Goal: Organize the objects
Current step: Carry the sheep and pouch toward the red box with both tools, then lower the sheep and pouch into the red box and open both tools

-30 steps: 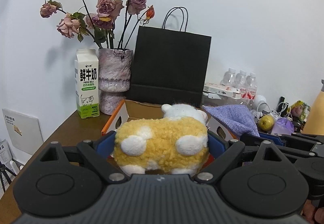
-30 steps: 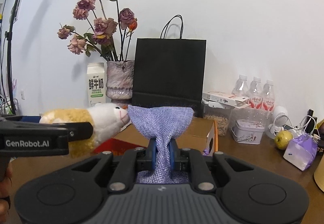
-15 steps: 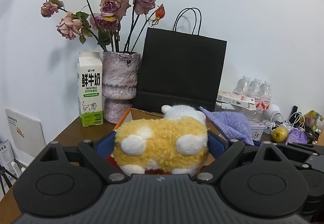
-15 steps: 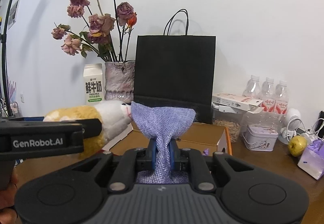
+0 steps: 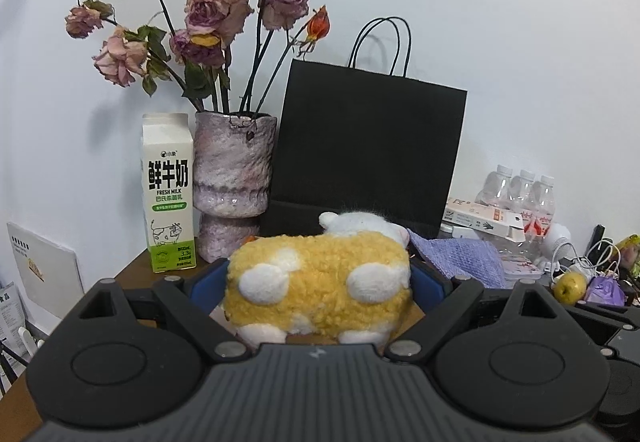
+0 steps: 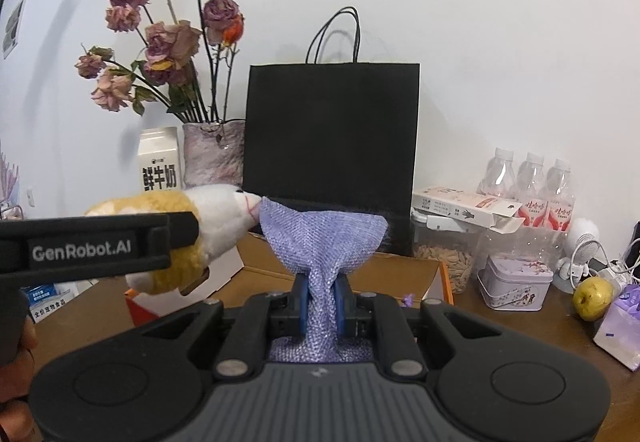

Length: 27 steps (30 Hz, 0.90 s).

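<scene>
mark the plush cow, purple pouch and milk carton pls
plush cow (image 5: 320, 274), left wrist view, yellow back between the tongs.
purple pouch (image 6: 320, 238), right wrist view, flared top above the pinch.
milk carton (image 5: 168, 194), left wrist view, printed front face.

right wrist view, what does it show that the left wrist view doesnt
Only the right wrist view shows the cardboard box, the tin and the right gripper pinching the purple pouch. Only the left wrist view shows the plush toy clamped between both fingers of the left gripper. Both show the black bag, vase and milk carton.
</scene>
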Each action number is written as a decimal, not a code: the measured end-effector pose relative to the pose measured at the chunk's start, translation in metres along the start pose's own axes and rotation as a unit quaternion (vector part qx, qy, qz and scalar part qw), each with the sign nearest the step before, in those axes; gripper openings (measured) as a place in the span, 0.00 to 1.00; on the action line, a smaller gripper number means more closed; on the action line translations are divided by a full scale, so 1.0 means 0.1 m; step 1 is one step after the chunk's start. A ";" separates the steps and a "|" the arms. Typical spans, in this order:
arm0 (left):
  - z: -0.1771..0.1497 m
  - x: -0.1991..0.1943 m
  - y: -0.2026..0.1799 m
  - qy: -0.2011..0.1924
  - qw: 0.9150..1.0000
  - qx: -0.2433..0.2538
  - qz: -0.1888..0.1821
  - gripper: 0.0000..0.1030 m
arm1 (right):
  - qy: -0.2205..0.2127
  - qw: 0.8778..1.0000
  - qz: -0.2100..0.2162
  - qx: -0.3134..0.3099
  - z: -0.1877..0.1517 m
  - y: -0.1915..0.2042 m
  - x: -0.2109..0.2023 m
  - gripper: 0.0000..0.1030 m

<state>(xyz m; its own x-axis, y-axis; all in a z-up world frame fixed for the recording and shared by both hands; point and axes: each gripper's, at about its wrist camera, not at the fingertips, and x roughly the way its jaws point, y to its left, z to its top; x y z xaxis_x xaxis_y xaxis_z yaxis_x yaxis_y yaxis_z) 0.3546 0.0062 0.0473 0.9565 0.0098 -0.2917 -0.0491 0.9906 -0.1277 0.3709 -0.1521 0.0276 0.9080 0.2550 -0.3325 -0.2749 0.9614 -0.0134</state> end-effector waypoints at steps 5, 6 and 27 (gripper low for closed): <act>0.02 0.21 0.00 0.009 1.000 -0.001 0.005 0.91 | 0.011 1.000 -0.006 0.008 0.02 -0.07 0.19 0.12; 0.02 0.25 0.00 0.011 1.000 -0.002 0.007 0.91 | 0.015 1.000 -0.008 0.010 0.02 -0.09 0.24 0.12; -0.12 0.92 0.18 0.058 0.998 -0.025 0.026 1.00 | 0.071 0.996 -0.043 0.020 -0.13 -0.24 0.86 0.83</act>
<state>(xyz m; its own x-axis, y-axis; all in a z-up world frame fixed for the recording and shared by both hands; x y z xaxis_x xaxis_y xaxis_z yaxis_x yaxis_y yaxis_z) 0.4381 0.0237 0.0072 0.9125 0.0413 -0.4070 -0.1139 0.9812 -0.1559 0.4516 -0.1549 -0.0132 0.8733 0.1562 -0.4615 -0.1822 0.9832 -0.0120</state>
